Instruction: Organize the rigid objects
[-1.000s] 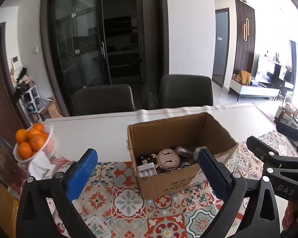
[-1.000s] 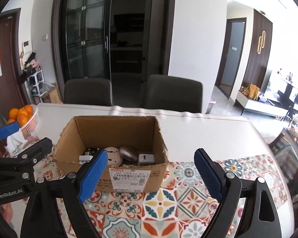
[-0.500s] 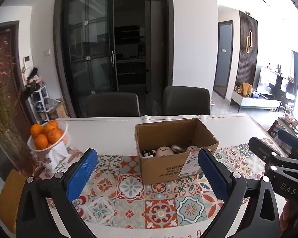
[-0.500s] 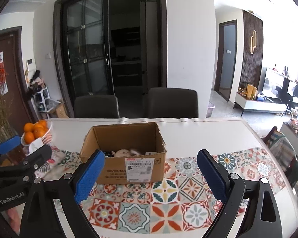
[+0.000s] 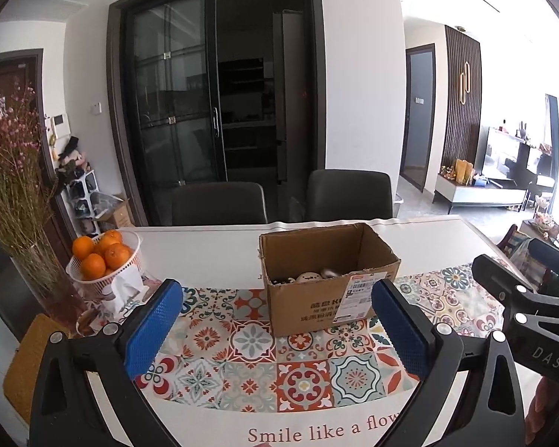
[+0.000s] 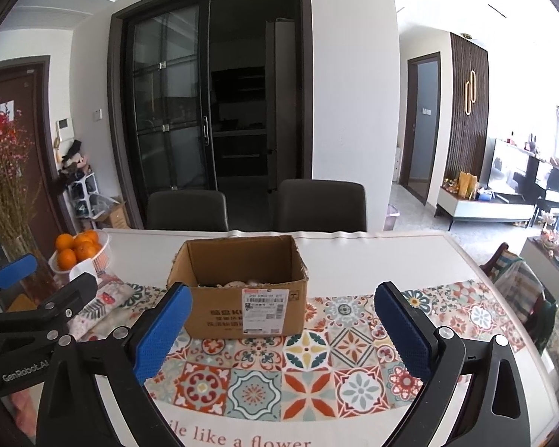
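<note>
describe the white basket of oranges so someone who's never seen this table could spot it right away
Start at the dining table with the patterned tile runner and go to its far left edge, well left of the open cardboard box. There, beside a glass vase of dried pink flowers, stands the white basket of oranges. It is the only container holding bright orange fruit.

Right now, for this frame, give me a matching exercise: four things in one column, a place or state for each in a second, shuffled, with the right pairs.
Things:
1. cardboard box
2. oranges
3. left gripper
4. dried flowers

Places or states:
A. in a glass vase at the table's left edge
B. piled in a white basket
C. open, holding nothing
D. on the patterned table mat, small items inside

Pairs: 1-D, 2-B, 3-C, 4-A
</note>
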